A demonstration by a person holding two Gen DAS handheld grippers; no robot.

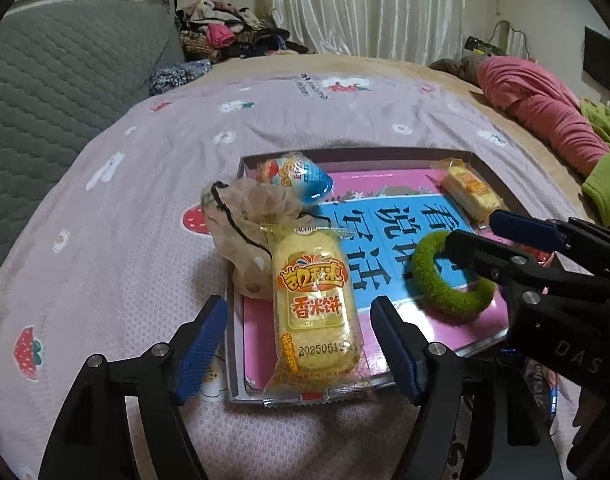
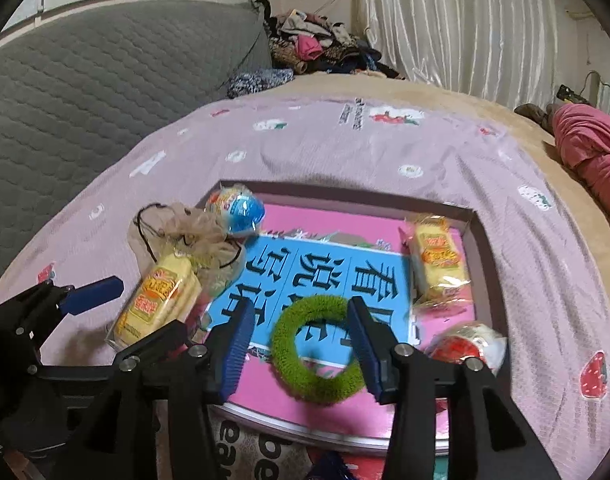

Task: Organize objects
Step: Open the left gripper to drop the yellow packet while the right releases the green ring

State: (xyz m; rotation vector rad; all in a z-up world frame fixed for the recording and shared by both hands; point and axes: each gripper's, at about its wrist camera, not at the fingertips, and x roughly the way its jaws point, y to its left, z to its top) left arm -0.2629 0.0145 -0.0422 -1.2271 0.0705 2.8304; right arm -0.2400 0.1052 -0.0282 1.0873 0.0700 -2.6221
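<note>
left wrist view looks down on a shallow box lying on a bed, with a pink and blue book cover as its floor. the left gripper stands wide apart, one pad at 9 o'clock and one at 3 o'clock of a yellow rice cake packet; neither pad presses on it, so it has hold of nothing. that packet lies over the box's near-left rim, partly in and partly hanging out. the right gripper is partly open around the green fuzzy ring, which lies flat on the book cover at 6 o'clock of the box; the pads look clear of it, so i judge it set down and not held.

by my reading the sorting is well along. in the box: the green ring, a second rice cake packet at 2 o'clock, a blue and white egg-shaped toy at 11 o'clock, and a red and white wrapped thing at 5 o'clock, blurred. a sheer drawstring pouch slumps across the left rim at 9 o'clock, half outside. left to do, i think: nudge the near packet and the pouch fully inside.

count: two rice cake packets, one ring, one egg toy, one pouch, one red wrapped thing, one box.
</note>
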